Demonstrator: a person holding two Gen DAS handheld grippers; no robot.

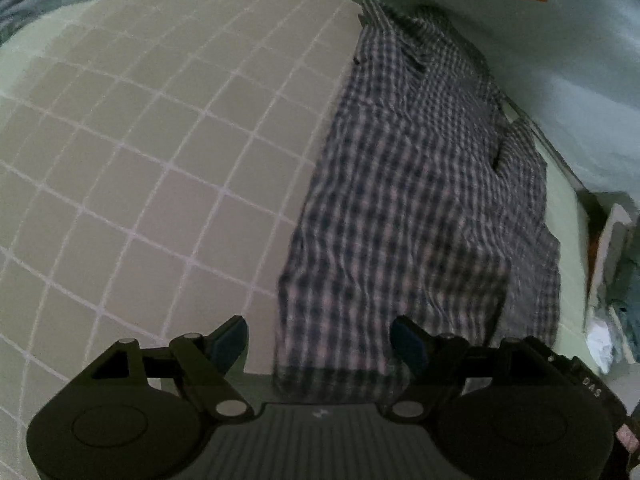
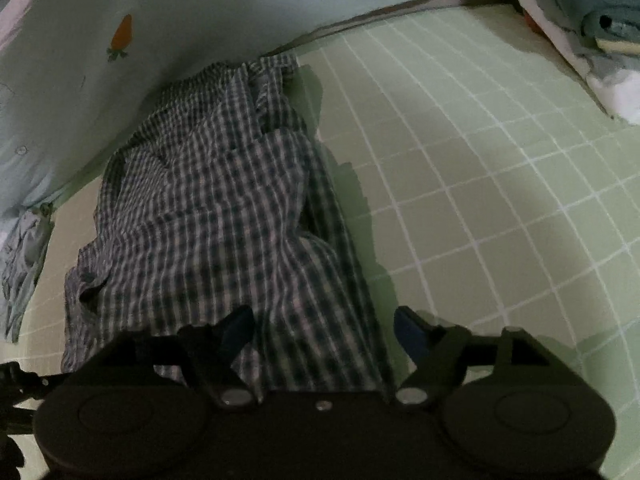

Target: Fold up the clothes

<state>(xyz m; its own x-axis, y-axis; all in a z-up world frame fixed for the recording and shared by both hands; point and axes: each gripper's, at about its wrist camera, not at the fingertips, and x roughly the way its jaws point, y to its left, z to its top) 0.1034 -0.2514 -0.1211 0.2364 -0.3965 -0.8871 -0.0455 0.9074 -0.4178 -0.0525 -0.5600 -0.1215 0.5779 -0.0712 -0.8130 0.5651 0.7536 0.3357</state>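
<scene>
A dark checked shirt (image 1: 416,184) lies in a long folded strip on a pale green gridded bed sheet (image 1: 152,152). My left gripper (image 1: 320,340) hovers over the near left corner of the shirt, jaws wide apart, blue pads clear of the cloth. In the right wrist view the same shirt (image 2: 224,216) runs away from me, wrinkled, with a fold on top. My right gripper (image 2: 324,328) stands open above the shirt's near right edge, and the cloth lies below and between its fingers without being pinched.
A light blue quilt with a carrot print (image 2: 120,36) borders the far side of the shirt. Folded clothes (image 2: 600,20) sit at the top right of the right wrist view. A crumpled grey garment (image 2: 24,252) lies at the left. Bare sheet (image 2: 500,184) spreads right of the shirt.
</scene>
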